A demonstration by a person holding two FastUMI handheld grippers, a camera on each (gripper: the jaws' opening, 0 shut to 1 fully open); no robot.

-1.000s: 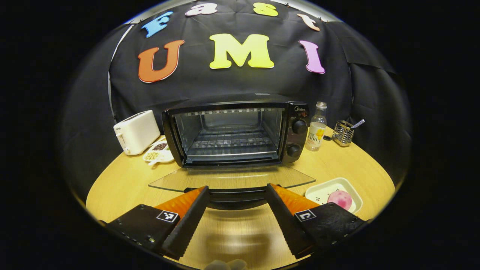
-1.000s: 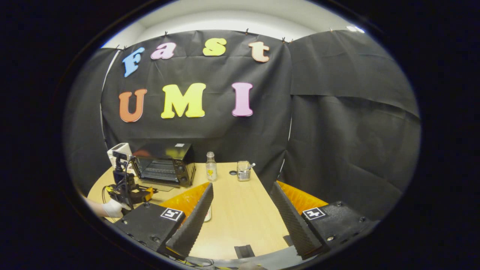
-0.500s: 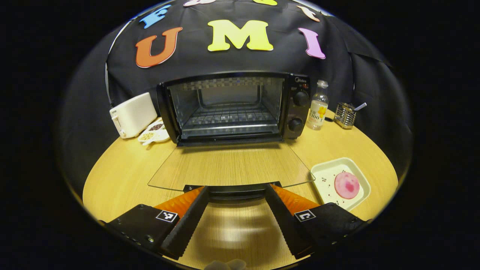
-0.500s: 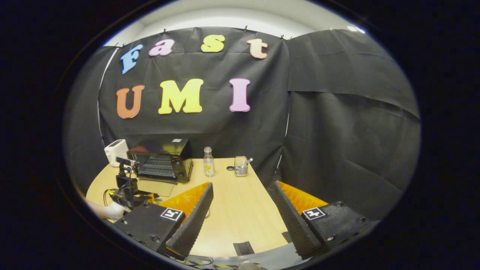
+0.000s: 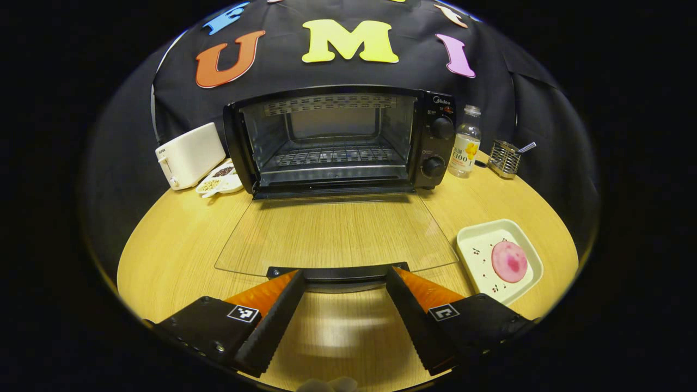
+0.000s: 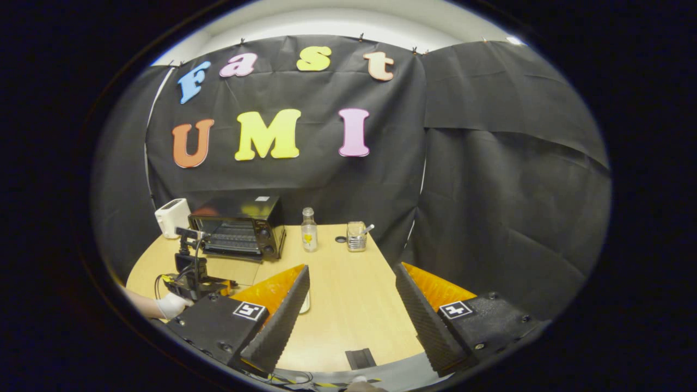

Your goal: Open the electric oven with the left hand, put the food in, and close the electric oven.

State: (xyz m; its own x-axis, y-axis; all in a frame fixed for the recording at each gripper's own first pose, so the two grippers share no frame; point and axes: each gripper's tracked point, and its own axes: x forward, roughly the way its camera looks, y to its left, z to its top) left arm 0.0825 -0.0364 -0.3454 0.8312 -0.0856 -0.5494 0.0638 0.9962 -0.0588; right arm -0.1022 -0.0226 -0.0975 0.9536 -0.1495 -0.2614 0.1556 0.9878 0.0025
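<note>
Door [image 5: 335, 234] lies flat on the tabletop [image 5: 174, 239], oven [image 5: 337, 141] open. Left tongs [image 5: 342, 291] gape at its handle [image 5: 337, 272]; right tongs [image 6: 351, 305], wide and empty, should fetch the food [image 5: 509, 261] by its tray [image 5: 479, 239].

Electric oven [image 5: 337, 139] standing open at the back of the wooden bench [image 5: 174, 239], glass door [image 5: 335, 234] folded down flat toward the camera, wire rack bare inside. Left gripper [image 5: 343, 280] just before the door's handle [image 5: 337, 272], jaws spread wide to either side of it, not gripping. Right of the oven: a clear bottle [image 5: 465, 141], then a wire holder [image 5: 503, 158]. Left of the oven: a white toaster [image 5: 189, 155] and a small dish of beans [image 5: 219, 182]. Right of the door: a white tray [image 5: 479, 239] with a pink food piece [image 5: 509, 261].
</note>
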